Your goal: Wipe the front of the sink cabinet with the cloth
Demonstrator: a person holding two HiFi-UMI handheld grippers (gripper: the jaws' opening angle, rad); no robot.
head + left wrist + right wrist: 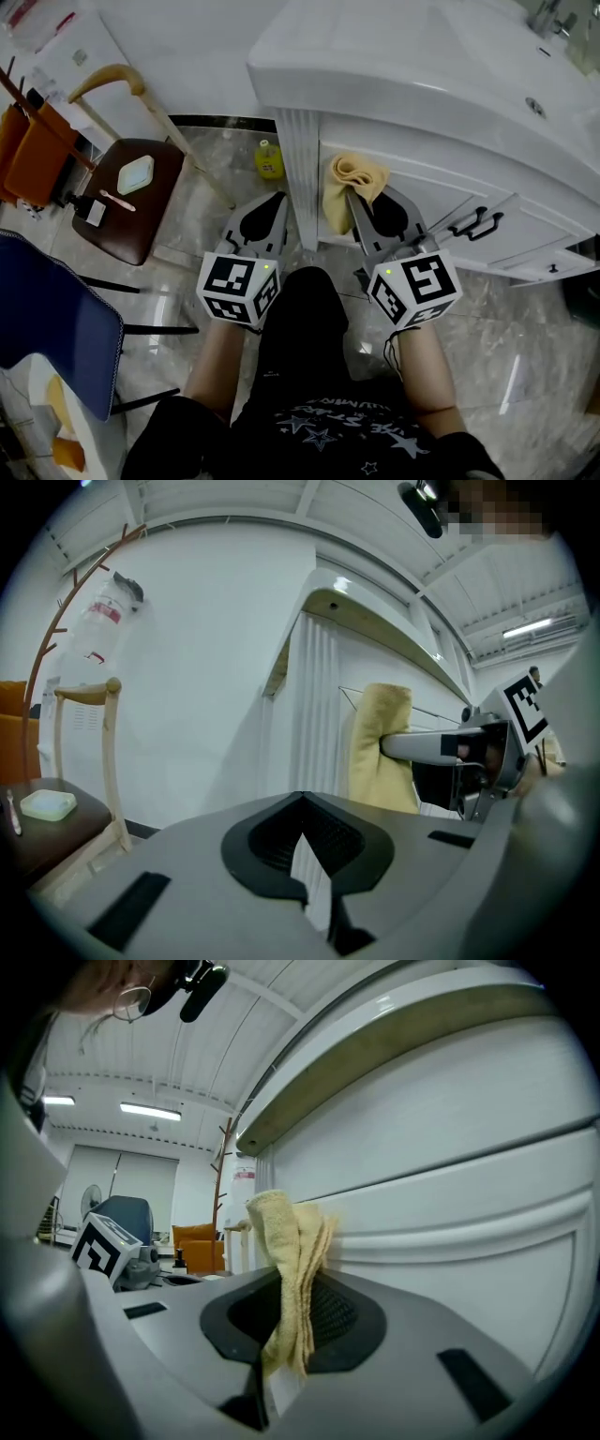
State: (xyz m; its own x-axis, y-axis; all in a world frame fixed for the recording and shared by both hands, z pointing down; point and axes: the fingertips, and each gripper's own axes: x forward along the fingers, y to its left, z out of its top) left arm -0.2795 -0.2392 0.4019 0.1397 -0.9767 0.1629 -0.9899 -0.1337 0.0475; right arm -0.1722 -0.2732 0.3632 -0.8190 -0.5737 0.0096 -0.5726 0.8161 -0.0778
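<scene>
The white sink cabinet (427, 183) fills the upper right of the head view. A yellow cloth (349, 180) hangs against its front panel, with my right gripper (350, 195) shut on it. In the right gripper view the cloth (291, 1241) stands up between the jaws of that gripper (298, 1277), touching the panel (450, 1213). My left gripper (279, 197) is shut with nothing in it and points at the cabinet's fluted corner post (298, 173). The left gripper view shows its tips (302, 799) met, the post (314, 714) ahead, and the cloth (380, 747) to the right.
A small yellow bottle (269, 161) stands on the marble floor left of the post. A brown stool (131, 197) with a pale dish, a wooden coat stand (141, 94), an orange chair (28, 150) and a blue chair (56, 319) are at the left. Black handles (476, 223) stick out from the cabinet doors.
</scene>
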